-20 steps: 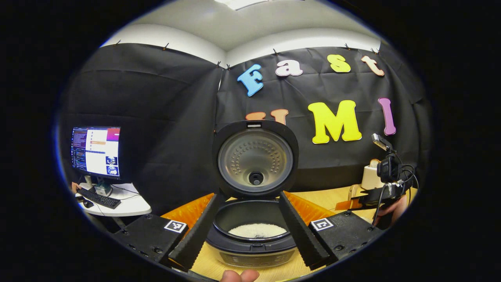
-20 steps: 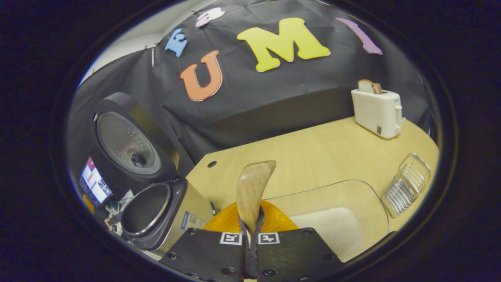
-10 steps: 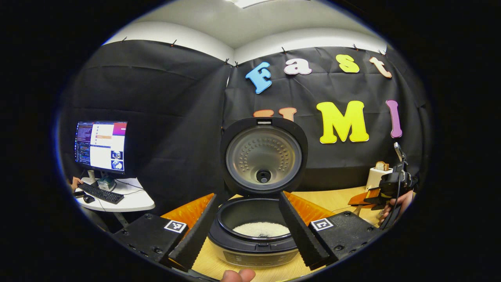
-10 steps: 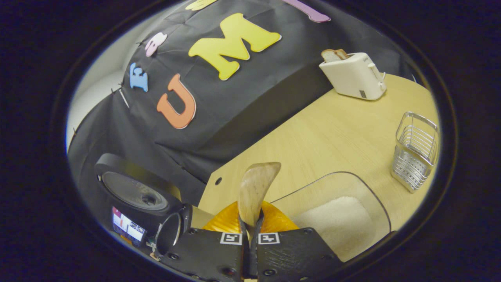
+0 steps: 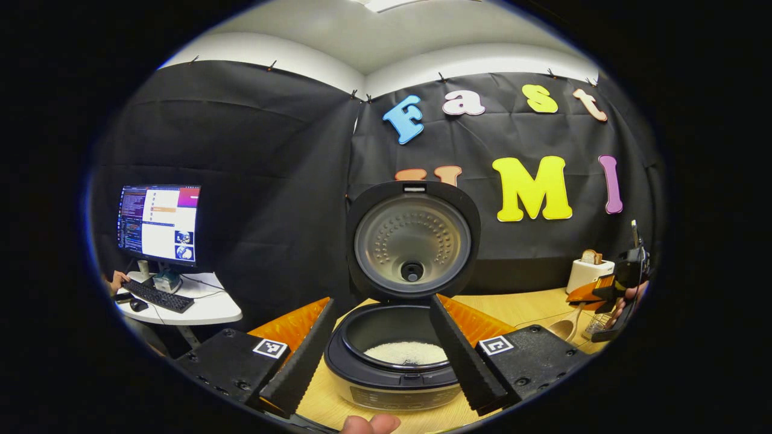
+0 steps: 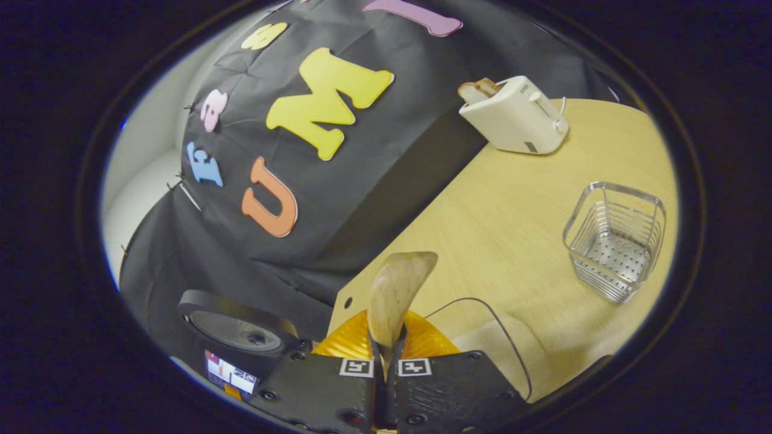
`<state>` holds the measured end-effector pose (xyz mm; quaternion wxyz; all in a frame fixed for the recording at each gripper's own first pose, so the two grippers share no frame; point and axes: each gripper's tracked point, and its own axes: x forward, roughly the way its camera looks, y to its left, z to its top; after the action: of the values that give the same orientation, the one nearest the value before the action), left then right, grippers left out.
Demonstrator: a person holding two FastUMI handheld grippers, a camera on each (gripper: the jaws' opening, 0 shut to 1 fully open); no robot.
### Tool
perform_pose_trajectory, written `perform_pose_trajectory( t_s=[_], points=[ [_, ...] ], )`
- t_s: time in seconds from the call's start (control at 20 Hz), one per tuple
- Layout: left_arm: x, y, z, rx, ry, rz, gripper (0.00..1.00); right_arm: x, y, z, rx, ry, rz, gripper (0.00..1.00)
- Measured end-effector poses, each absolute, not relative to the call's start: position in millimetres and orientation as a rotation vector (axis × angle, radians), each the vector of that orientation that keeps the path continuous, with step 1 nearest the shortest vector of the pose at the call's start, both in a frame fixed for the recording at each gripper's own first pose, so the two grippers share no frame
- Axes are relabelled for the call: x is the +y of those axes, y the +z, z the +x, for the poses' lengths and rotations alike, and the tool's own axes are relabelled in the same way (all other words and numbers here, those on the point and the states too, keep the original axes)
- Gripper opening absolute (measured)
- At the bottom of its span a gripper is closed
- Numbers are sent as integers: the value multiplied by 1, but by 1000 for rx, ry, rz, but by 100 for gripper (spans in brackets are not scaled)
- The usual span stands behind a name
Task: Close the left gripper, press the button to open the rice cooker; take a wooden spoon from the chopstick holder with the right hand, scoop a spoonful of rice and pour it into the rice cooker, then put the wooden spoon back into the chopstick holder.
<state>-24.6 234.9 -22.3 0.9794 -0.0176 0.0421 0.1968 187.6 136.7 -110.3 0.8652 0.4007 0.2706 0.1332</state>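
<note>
**A:** Cooker (image 5: 398,361) status first: your left gripper (image 5: 386,361) looks straight at it, fingers (image 5: 301,361) spread wide with nothing between them, one on each side of the pot's front in that view. The lid (image 5: 413,241) stands upright behind the pot, and white rice (image 5: 407,352) lies in the bottom of the pot.

**B:** And your right gripper (image 6: 386,355)?

**A:** Your right one is clamped on the spoon (image 6: 395,289). Both fingers pinch the handle, and the bowl rises just ahead of them, tilted a little to the right in the right gripper view. I cannot tell whether any grains sit in it.

**B:** Where's the holder (image 6: 615,241)?

**A:** You see it on the table (image 6: 500,205), a wire basket standing upright to the right of the spoon and well apart from it. A toaster (image 6: 518,114) stands farther back, near the wall. A clear tub (image 6: 494,343) with rice sits low, just right of your fingers. In the left gripper view, your right gripper appears at the far right edge, beside the toaster, with a hand (image 5: 627,298) around it.
</note>
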Motion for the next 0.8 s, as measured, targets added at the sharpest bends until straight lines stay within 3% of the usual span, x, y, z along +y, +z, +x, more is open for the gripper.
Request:
perform_pose_trajectory(
  t_s=[0.65,0.7,0.8],
  points=[
    [265,-26,-39,104,448,-1,99,183,-34,183,552,442,1011,0],
    [267,-26,-40,108,452,4,95,192,-27,183,551,461,1020,0],
    [274,-29,-43,118,467,12,99,217,-15,182,563,507,1029,0]
  ],
)
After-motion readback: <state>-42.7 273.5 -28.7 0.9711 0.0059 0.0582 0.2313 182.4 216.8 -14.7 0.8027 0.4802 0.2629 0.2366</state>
